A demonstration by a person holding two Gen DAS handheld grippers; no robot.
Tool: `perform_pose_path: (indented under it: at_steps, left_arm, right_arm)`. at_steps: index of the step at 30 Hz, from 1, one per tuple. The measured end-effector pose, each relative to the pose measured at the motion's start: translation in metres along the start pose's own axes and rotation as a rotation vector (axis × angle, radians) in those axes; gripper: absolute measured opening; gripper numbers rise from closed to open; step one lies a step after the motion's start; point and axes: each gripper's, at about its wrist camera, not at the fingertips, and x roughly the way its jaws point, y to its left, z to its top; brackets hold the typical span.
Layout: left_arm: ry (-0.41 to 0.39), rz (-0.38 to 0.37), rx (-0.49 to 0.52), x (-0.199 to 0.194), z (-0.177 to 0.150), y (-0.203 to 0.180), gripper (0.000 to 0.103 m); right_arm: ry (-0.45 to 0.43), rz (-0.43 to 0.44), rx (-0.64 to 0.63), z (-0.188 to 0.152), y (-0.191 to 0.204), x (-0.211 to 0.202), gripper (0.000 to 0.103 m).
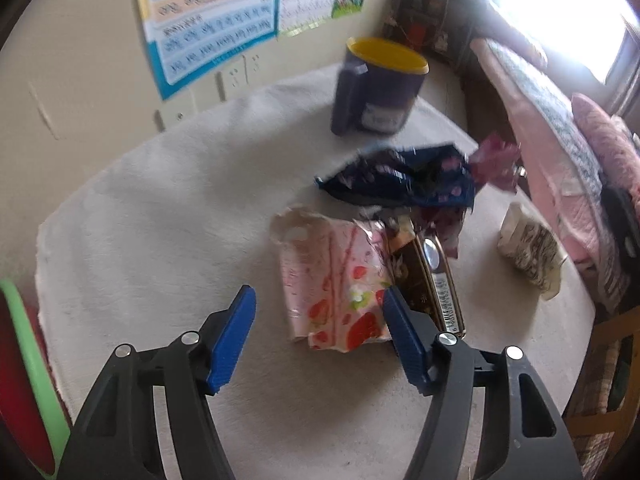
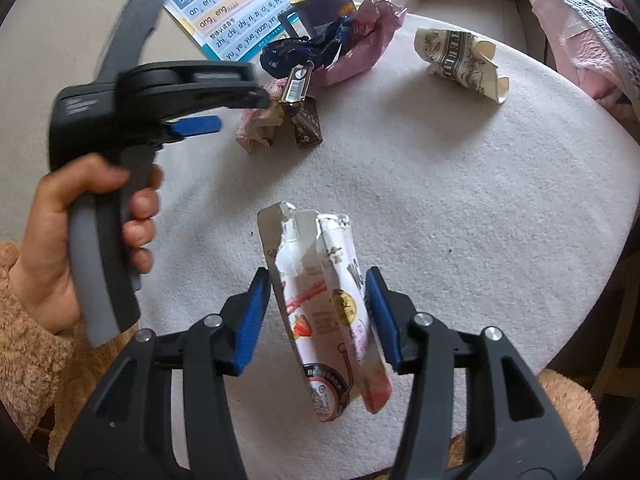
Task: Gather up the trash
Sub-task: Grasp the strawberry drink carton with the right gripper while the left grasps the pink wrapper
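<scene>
The right gripper (image 2: 318, 312) clamps a torn strawberry snack box (image 2: 324, 320) above the round table (image 2: 480, 200). The left gripper (image 1: 318, 332) hangs with jaws apart over a pink strawberry wrapper (image 1: 328, 280); beyond lie a dark blue wrapper (image 1: 400, 180) and a purple mug (image 1: 376, 88)

The wall chart (image 2: 224, 12) reads "ang eng ing ong".

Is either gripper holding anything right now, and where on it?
The right gripper holds a torn snack box by its two sides, near mid-length. The left gripper holds nothing.
</scene>
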Motion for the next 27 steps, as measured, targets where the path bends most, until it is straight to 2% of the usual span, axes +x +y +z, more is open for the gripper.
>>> perform_pose_path:
  at_steps: [6, 12, 15, 23, 27]
  left_arm:
    - [0.048, 0.015, 0.058, 0.023, 0.002, -0.018, 0.068]
    - [0.07, 0.008, -0.011, 0.02, 0.002, -0.001, 0.049]
    - [0.055, 0.027, -0.007, 0.009, -0.006, 0.007, 0.046]
    - [-0.053, 0.047, 0.027, -0.056, -0.044, 0.031, 0.046]
    - [-0.1, 0.071, 0.018, -0.093, -0.069, 0.046, 0.047]
  right_arm:
    - [-0.015, -0.007, -0.016, 0.0, 0.004, -0.002, 0.062]
    - [-0.014, -0.014, -0.03, 0.0, 0.007, 0.0, 0.067]
    - [-0.012, -0.02, -0.043, 0.0, 0.01, 0.001, 0.068]
    - [-0.012, -0.041, -0.058, -0.002, 0.014, 0.002, 0.07]
    - [-0.032, -0.064, -0.055, -0.001, 0.016, -0.004, 0.077]
